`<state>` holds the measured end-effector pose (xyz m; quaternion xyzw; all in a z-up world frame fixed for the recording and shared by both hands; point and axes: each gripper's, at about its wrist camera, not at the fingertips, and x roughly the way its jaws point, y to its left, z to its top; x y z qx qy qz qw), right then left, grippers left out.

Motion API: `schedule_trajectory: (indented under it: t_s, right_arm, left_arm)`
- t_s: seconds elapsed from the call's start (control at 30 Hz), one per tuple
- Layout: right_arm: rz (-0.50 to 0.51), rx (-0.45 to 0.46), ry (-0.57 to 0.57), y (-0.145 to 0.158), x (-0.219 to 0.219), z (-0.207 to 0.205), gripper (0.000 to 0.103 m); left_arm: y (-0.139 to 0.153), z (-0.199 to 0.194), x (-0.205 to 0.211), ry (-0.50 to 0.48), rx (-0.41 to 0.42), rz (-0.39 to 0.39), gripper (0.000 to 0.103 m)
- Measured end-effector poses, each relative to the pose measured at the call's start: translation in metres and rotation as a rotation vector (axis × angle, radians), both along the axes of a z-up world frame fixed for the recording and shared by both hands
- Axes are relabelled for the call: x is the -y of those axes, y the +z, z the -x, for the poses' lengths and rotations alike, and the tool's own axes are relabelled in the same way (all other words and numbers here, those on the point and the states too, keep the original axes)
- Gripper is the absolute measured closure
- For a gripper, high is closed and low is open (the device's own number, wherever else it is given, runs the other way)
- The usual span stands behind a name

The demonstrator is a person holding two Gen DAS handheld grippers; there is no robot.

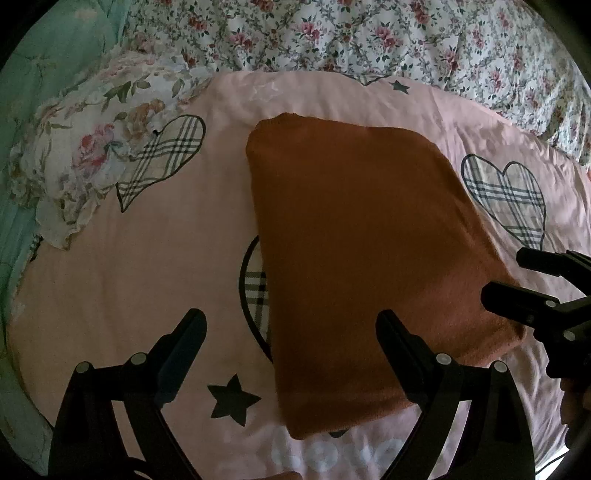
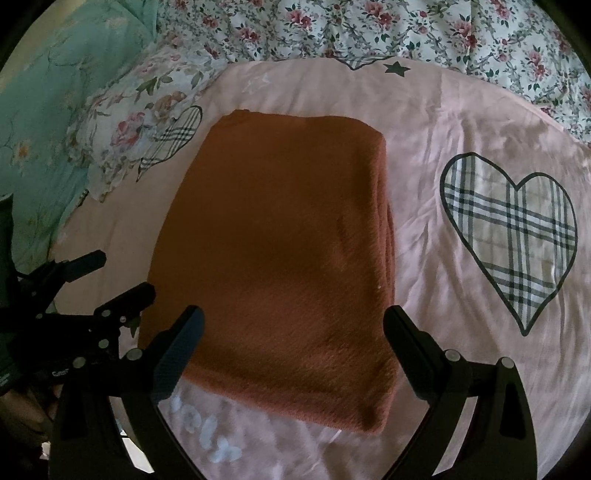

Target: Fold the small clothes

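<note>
Folded orange knit [image 2: 273,243] hides sheet's [image 2: 424,122] plaid heart, grippers' [image 1: 291,328] bases cropped

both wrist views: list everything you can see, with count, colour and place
folded rust-orange knit garment: one, rust orange, flat on the pink sheet, centre
pink bedsheet with plaid hearts and dark stars: one, pale pink, under the garment
white rose-print quilt: one, white with red flowers, far edge
floral frilled pillow: one, cream, far left
mint green floral blanket: one, left edge
left gripper: black, jaws open, empty
right gripper: black, jaws open, empty
</note>
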<state>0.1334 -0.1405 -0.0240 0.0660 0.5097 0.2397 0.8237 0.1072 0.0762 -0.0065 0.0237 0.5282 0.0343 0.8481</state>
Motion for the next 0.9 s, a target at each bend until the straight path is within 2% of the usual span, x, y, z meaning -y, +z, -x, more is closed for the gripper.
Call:
schedule_trajectory:
  t_s: [0.9]
  right_arm:
    - [-0.01,0.011,-0.012,0.0046,0.0007,0.004,0.006]
  left_arm:
    - [0.0028,0.0016,0.0004,0.001,0.012,0.009,0.009]
